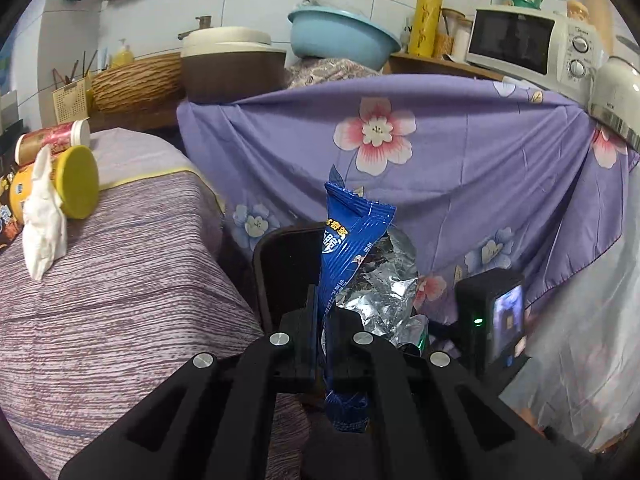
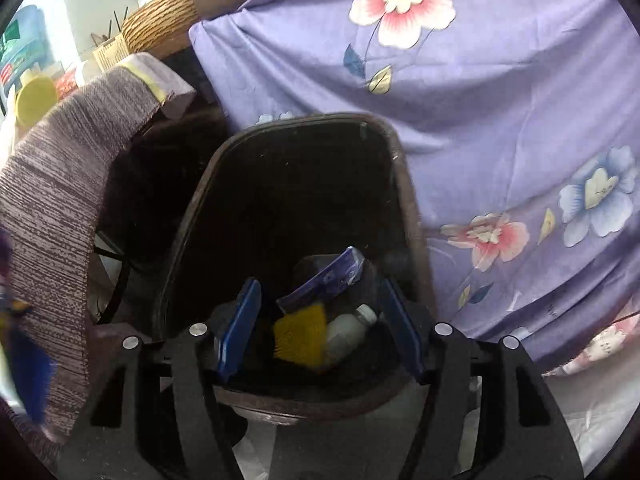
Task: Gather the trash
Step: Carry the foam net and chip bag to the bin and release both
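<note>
1. Two grippers are at work. The left gripper [image 1: 322, 320] is clamped tight on a blue snack wrapper [image 1: 352, 248], pinching it low down so that most of it stands up above the jaws at the centre of the left wrist view, with a short tail hanging below them.
2. The wrapper looks very light and limp — thin crinkled film with a silvery foil lining torn open on its right side. It is probably slick, so a pinch across a flattened, doubled part holds better than one on the loose foil flap.
3. The right gripper [image 2: 320, 324] stands wide open with nothing between its blue pads [image 2: 240, 328]; it hangs over the dark trash bin [image 2: 400, 152] that fills the middle of the right wrist view.
4. Inside the bin, low in the frame, lie a yellow piece [image 2: 300, 336], a small white bottle [image 2: 348, 332] and a blue packet [image 2: 324, 280].
5. More trash waits at the left edge of the left wrist view — a crumpled white tissue [image 1: 42, 216], soft and almost weightless, best taken around its bunched middle, leaning against a yellow-lidded canister [image 1: 72, 182] on the striped cloth [image 1: 132, 280].
</note>
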Demonstrator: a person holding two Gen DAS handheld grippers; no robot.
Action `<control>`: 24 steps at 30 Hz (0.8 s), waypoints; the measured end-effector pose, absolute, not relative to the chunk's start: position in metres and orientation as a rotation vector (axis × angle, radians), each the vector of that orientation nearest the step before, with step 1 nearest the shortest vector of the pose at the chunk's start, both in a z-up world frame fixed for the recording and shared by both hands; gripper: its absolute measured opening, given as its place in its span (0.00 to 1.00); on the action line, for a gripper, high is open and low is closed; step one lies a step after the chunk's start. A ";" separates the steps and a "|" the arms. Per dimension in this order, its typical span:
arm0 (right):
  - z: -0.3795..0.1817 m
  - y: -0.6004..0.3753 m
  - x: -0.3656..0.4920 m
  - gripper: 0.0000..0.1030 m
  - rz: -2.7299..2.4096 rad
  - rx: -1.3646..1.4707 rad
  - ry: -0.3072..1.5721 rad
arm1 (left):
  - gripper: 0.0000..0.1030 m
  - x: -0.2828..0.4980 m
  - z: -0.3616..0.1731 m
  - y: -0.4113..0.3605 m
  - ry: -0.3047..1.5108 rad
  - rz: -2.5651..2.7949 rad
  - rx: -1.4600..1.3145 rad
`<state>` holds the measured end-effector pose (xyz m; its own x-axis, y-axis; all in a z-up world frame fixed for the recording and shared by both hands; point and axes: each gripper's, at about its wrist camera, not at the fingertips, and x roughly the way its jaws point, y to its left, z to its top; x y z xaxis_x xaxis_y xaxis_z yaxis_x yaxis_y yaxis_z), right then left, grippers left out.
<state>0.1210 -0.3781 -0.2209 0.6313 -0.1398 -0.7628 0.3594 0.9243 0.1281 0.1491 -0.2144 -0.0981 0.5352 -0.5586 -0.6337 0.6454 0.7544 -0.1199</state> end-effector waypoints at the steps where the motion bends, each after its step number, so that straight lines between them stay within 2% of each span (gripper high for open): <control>1: -0.218 -0.380 0.118 0.62 -0.301 0.273 0.834 | 0.04 0.150 -0.100 -0.219 0.708 -0.720 0.143; 5: -0.204 -0.392 0.105 0.67 -0.349 0.259 0.813 | 0.04 0.157 -0.115 -0.237 0.742 -0.733 0.168; 24: -0.192 -0.454 0.045 0.67 -0.502 0.327 0.795 | 0.04 0.177 -0.185 -0.317 0.857 -0.744 0.343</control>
